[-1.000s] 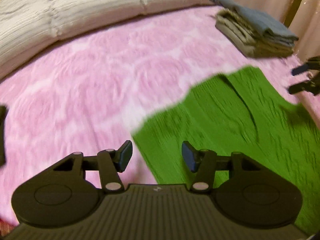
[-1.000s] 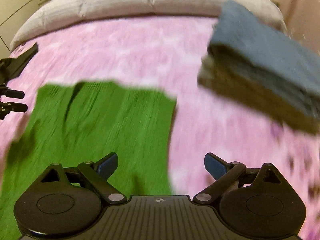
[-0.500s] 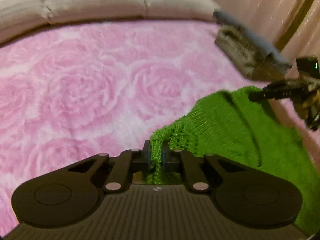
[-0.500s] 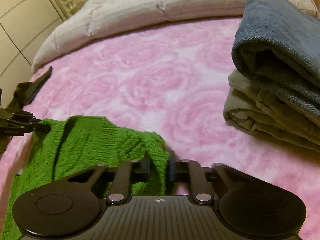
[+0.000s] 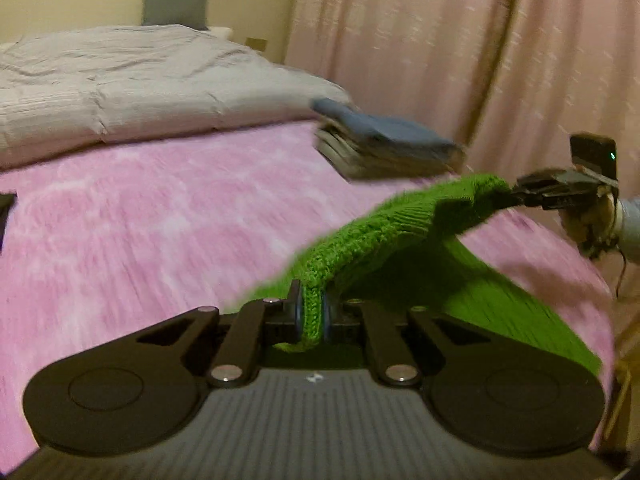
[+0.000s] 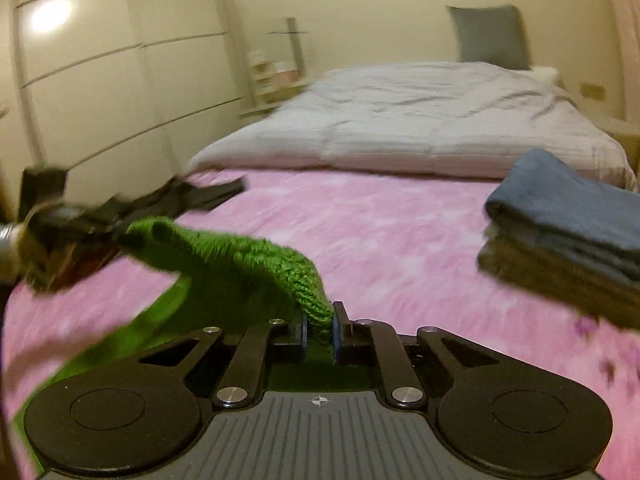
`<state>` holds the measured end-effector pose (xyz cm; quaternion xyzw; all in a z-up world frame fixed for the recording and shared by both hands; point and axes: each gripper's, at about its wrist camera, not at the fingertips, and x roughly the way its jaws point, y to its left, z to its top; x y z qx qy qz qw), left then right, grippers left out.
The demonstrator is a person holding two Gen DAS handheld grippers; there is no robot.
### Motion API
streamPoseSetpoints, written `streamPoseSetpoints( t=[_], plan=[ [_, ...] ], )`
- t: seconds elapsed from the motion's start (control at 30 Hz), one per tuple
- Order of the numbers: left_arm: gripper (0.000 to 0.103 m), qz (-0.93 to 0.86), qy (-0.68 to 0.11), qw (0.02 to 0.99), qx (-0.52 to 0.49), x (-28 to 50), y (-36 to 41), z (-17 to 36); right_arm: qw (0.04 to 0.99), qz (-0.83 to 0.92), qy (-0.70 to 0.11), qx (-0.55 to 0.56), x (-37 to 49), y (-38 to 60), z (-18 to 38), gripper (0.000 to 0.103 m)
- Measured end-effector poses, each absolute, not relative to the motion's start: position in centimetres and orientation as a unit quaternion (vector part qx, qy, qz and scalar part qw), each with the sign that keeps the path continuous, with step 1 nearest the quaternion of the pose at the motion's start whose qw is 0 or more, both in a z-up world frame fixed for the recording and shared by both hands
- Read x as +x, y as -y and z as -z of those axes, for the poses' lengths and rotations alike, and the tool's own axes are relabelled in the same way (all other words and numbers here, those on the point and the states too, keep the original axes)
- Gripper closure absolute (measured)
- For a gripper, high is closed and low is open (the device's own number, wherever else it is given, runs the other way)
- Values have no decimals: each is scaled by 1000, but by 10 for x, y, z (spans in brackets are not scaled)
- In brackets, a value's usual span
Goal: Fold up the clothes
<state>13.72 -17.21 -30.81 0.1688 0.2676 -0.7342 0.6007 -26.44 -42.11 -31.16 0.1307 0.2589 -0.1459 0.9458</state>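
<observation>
Tongs first, from my left wrist: my left tongs (image 5: pixel 311 316) are clenched on a corner of the green knit (image 5: pixel 400 240), the fabric pinched between the blue pads. From there the knit rises to the right, where my right tongs (image 5: pixel 516 194) grip the other corner. The edge between the two hangs slack and lifted off the pink blanket (image 5: pixel 160 232), while the rest of the knit trails down onto the blanket behind it. A folded stack (image 5: pixel 384 148) sits further up the bed, near the curtain (image 5: pixel 460 60).

From my right wrist, the right tongs (image 6: pixel 319 330) are likewise clamped on the green knit (image 6: pixel 248 264), which runs left and up to the left tongs (image 6: pixel 116 232). Below that lifted edge the cloth drops to the blanket (image 6: pixel 380 240). The stack (image 6: pixel 568 228) lies to the right, well apart from the knit, and the grey duvet (image 6: pixel 420 120) is beyond.

I judge this to be the fold itself: both corners held, edge raised. Next I would need to carry both corners together over the part lying flat, keeping them level so the edge lands square, then let go.
</observation>
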Motion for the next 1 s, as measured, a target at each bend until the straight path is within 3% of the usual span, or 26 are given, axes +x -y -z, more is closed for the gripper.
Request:
streamPoseSetpoints(
  t=[0.13, 0.17, 0.2, 0.27, 0.3, 0.37, 0.5, 0.57, 0.77, 0.9, 0.93, 1.0],
  plan=[
    [88, 708, -318, 597, 201, 92, 97, 356, 922, 132, -340, 133, -302, 337, 346, 92],
    [85, 695, -329, 606, 204, 84, 80, 367, 913, 148, -358, 130, -309, 318, 355, 87],
    [85, 681, -349, 616, 187, 79, 64, 374, 904, 171, -368, 132, -317, 299, 362, 80],
    [82, 659, -378, 635, 144, 74, 40, 377, 893, 218, -348, 184, -334, 274, 365, 39],
    [80, 651, -387, 642, 118, 73, 31, 374, 889, 231, -331, 218, -342, 265, 363, 37],
    [66, 634, -404, 656, 67, 71, 14, 368, 882, 246, -288, 281, -355, 254, 355, 37],
    [60, 599, -432, 674, -23, 69, 18, 358, 859, 285, -199, 375, -362, 254, 342, 37],
    [51, 574, -474, 664, -74, 74, 26, 365, 832, 293, -167, 441, -357, 267, 344, 37],
    [48, 502, -545, 657, -144, 90, 50, 392, 734, 301, -131, 595, -337, 298, 376, 38],
    [51, 493, -544, 658, -168, 101, 60, 402, 706, 310, -124, 624, -330, 321, 391, 38],
    [54, 495, -542, 659, -166, 103, 63, 403, 706, 312, -128, 623, -326, 326, 393, 42],
    [69, 503, -538, 659, -155, 105, 73, 405, 706, 316, -138, 618, -317, 335, 397, 72]
  ],
)
